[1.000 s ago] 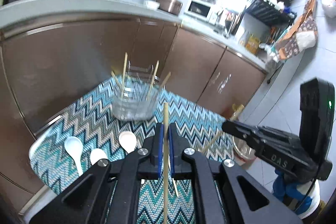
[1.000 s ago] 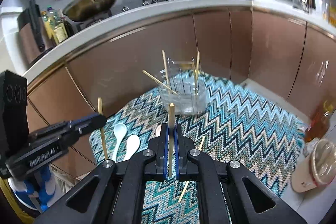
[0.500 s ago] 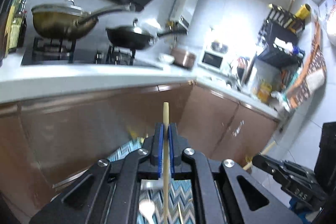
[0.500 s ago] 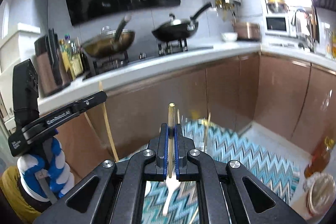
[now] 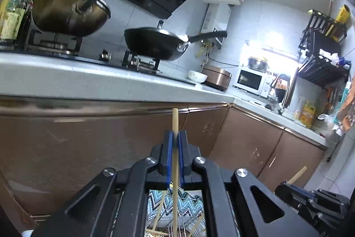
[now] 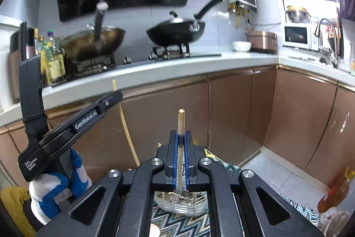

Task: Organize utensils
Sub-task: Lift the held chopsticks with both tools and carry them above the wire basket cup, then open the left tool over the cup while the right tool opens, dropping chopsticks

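Note:
My left gripper (image 5: 175, 137) is shut on a wooden chopstick (image 5: 175, 119) held upright. Its lower end hangs over the clear holder (image 5: 177, 223), which has several chopsticks in it and shows through the gap below the jaws. My right gripper (image 6: 181, 137) is shut on another wooden chopstick (image 6: 181, 120), also upright, above the same clear holder (image 6: 180, 203) on the zigzag cloth (image 6: 177, 223). The left gripper (image 6: 111, 99) with its chopstick (image 6: 124, 121) shows at the left of the right wrist view. The right gripper (image 5: 295, 187) shows low at the right of the left wrist view.
Brown cabinet doors (image 6: 230, 108) stand close behind under a white counter (image 6: 155, 68) with a stove, a brass pan (image 6: 93, 41) and a black wok (image 6: 175, 30). An oil bottle (image 6: 332, 192) stands on the floor at the right. A white spoon (image 6: 154, 231) lies on the cloth.
Both grippers have tilted up and moved in over the holder with their chopsticks. The cloth and spoons have dropped almost out of view and the counter and stove now fill the frames.

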`<state>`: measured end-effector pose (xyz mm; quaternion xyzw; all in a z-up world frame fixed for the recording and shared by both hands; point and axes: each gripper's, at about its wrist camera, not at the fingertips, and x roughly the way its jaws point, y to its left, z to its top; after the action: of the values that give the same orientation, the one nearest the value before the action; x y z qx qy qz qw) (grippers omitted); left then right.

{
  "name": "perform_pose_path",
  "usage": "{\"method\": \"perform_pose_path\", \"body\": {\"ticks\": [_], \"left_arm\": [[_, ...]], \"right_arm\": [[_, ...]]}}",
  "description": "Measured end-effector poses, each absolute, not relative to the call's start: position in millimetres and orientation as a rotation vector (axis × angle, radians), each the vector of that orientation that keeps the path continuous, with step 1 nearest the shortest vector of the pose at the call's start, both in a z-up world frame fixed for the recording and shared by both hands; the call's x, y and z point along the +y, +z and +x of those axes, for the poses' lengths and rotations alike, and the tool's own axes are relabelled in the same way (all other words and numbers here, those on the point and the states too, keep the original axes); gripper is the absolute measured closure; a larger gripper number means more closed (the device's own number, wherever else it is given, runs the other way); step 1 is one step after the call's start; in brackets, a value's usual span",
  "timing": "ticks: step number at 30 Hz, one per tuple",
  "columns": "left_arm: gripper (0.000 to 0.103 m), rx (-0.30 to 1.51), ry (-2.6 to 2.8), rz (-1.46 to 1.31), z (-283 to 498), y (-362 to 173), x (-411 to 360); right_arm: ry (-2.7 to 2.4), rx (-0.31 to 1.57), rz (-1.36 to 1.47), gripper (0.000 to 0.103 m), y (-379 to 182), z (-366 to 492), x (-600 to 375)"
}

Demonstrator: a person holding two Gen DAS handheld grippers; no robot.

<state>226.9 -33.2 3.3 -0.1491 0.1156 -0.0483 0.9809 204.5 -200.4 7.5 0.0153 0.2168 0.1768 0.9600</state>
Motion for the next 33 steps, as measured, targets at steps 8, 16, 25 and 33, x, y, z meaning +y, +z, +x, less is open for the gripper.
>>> {"method": "perform_pose_path", "body": {"ticks": [8, 16, 25, 33], "left_arm": [[0.098, 0.236, -0.046, -0.253, 259, -45, -61], [0.088, 0.302, -0.081, -0.247, 261, -70, -65], [0.058, 0.288, -0.137, -0.224, 194, -5, -27], [0.051, 0.261, -0.117, -0.158, 107, 42, 28]], "right_arm": [[0.352, 0.507, 0.030, 0.098, -42, 234, -202], [0.337, 0.595, 0.011, 0.081, -77, 240, -193], [0.292, 0.525, 0.030, 0.071, -28, 191, -209], [0.268, 0.437, 0.047, 0.068, 25, 115, -216]]}}
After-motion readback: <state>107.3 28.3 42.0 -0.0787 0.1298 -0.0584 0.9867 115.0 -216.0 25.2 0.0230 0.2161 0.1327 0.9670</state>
